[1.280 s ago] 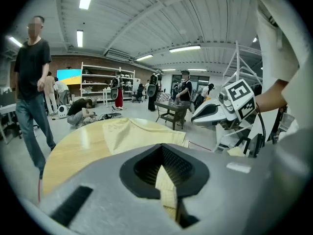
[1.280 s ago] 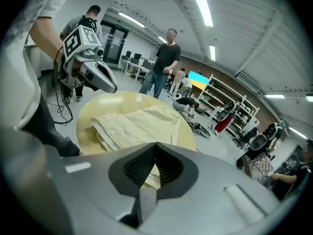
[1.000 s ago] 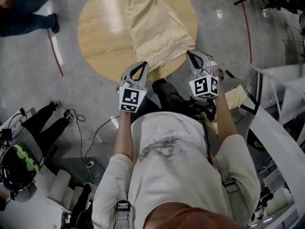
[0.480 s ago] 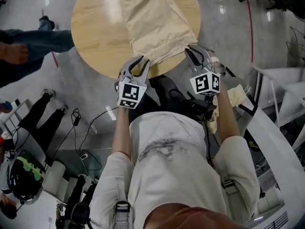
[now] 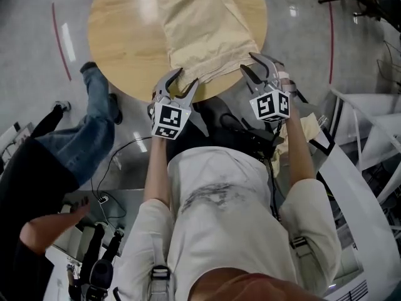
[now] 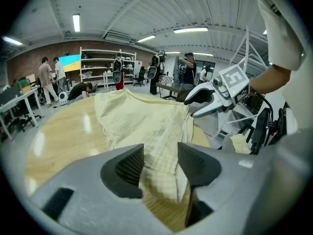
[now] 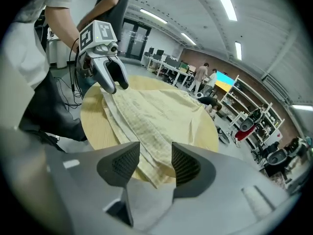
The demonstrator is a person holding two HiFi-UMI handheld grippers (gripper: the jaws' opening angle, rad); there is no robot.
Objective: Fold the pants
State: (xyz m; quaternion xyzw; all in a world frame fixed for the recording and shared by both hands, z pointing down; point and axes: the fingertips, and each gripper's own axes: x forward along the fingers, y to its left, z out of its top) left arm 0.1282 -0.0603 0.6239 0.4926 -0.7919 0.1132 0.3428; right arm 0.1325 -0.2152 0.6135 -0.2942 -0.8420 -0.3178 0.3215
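1. Pants (image 5: 207, 30) lay flat on the round table (image 5: 122, 42), right of its middle, with their near end reaching the table's near rim in front of the person.
2. Their long axis ran from that near rim straight toward the table's far side; which end was the waist could not be told.
3. The left gripper (image 6: 160, 161) had just been opening its jaws. They stood wide apart, with the cloth's near left corner between the pads but not pinched.
4. The right gripper (image 7: 155, 161) had also just been opening. Its jaws straddled the near right corner, which slightly overhung the table's rim, without pressing it.
5. One gripper sat at each corner, probably so the near end could be taken evenly and carried toward the table's far side in a straight fold.
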